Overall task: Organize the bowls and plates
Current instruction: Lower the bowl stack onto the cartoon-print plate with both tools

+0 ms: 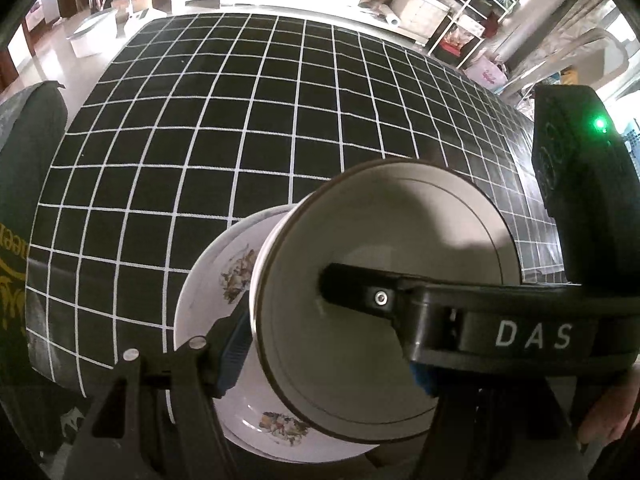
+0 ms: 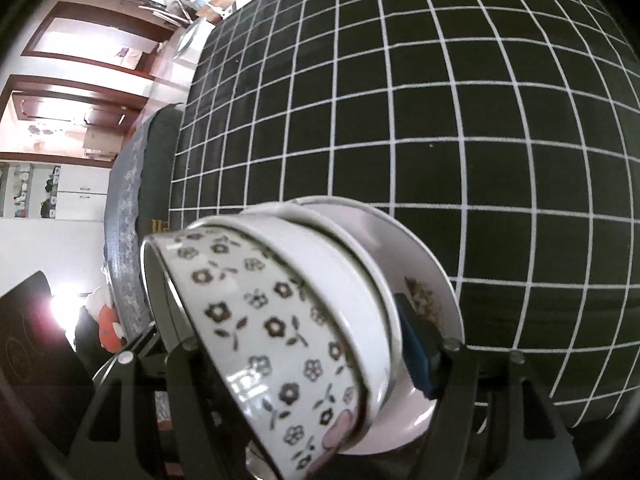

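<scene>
A stack of nested bowls [image 1: 380, 240], the outer one printed with small flowers [image 2: 256, 312], sits tilted on a white plate with flower decals [image 1: 208, 280] [image 2: 432, 272]. My left gripper [image 1: 326, 360] is shut on the stack's near wall, with one blue pad [image 1: 232, 344] outside over the plate and the other inside the bowl. My right gripper [image 2: 300, 356] is shut on the opposite wall, its blue pad [image 2: 416, 352] outside near the plate. One of its fingers [image 1: 360, 296] shows inside the bowl. I cannot tell whether the plate rests on the cloth.
A black cloth with a white grid [image 1: 240, 120] [image 2: 440, 120] covers the table and stretches bare beyond the stack. A dark green chair back [image 1: 28, 160] [image 2: 160, 152] stands at the left edge. Shelves with clutter [image 1: 460, 20] and a white tub [image 1: 86, 36] lie past the far edge.
</scene>
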